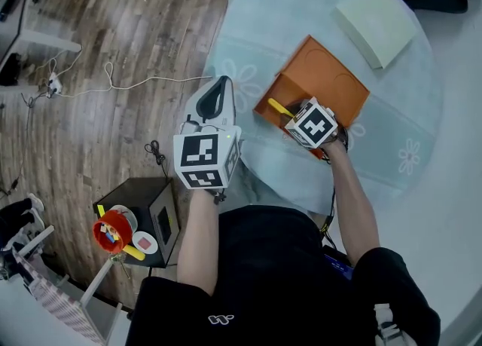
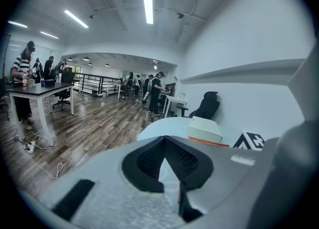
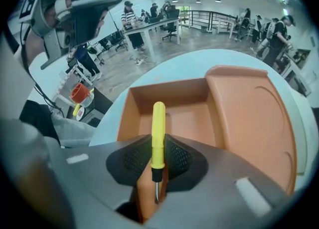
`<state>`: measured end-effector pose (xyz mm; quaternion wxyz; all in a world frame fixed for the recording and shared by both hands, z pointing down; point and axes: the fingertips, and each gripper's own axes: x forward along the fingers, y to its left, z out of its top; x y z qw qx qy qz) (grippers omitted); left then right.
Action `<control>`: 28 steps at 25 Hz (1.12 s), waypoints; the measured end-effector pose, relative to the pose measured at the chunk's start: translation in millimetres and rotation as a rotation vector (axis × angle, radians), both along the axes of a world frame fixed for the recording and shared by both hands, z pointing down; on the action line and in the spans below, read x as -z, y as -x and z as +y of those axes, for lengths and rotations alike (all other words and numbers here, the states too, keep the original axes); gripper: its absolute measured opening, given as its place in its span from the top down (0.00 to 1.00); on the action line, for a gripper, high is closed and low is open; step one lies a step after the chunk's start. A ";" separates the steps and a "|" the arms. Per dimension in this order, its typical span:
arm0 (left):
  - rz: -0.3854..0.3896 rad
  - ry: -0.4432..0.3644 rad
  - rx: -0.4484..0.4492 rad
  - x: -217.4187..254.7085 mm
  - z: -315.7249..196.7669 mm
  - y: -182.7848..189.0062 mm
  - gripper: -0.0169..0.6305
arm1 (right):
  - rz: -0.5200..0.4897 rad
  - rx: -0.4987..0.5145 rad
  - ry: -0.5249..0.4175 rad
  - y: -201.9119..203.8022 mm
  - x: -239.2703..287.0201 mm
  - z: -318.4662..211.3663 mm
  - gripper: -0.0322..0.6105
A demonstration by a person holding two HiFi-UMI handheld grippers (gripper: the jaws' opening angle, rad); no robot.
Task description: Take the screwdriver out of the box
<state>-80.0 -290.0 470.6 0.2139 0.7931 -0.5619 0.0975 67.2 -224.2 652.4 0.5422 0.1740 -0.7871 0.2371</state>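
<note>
Right gripper view, slim yellow-handled screwdriver [image 3: 158,123] over orange box [image 3: 172,93]; right gripper [image 3: 158,142] jaws closing on handle

Right gripper [image 3: 157,160] jaws are closing on the screwdriver [image 3: 158,128].

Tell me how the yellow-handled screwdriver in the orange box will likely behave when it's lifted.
The screwdriver looks rigid and probably light: a slim plastic handle and thin metal shaft. The right claw is closing on its smooth, round handle, so it might pivot or slip slightly. Set on the table, it would likely roll.
</note>
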 end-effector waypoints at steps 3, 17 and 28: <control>0.004 -0.005 -0.016 3.1 -1.4 -4.7 0.97 | -0.096 -0.093 -0.025 -2.4 19.1 -6.8 0.81; 0.022 -0.114 -0.134 50.7 -11.1 -32.4 0.97 | -0.450 -0.323 -0.458 4.0 161.9 -57.6 0.81; 0.035 -0.298 -0.213 133.1 -28.4 -32.9 0.97 | -0.686 -0.545 -0.784 7.7 294.5 -87.4 0.81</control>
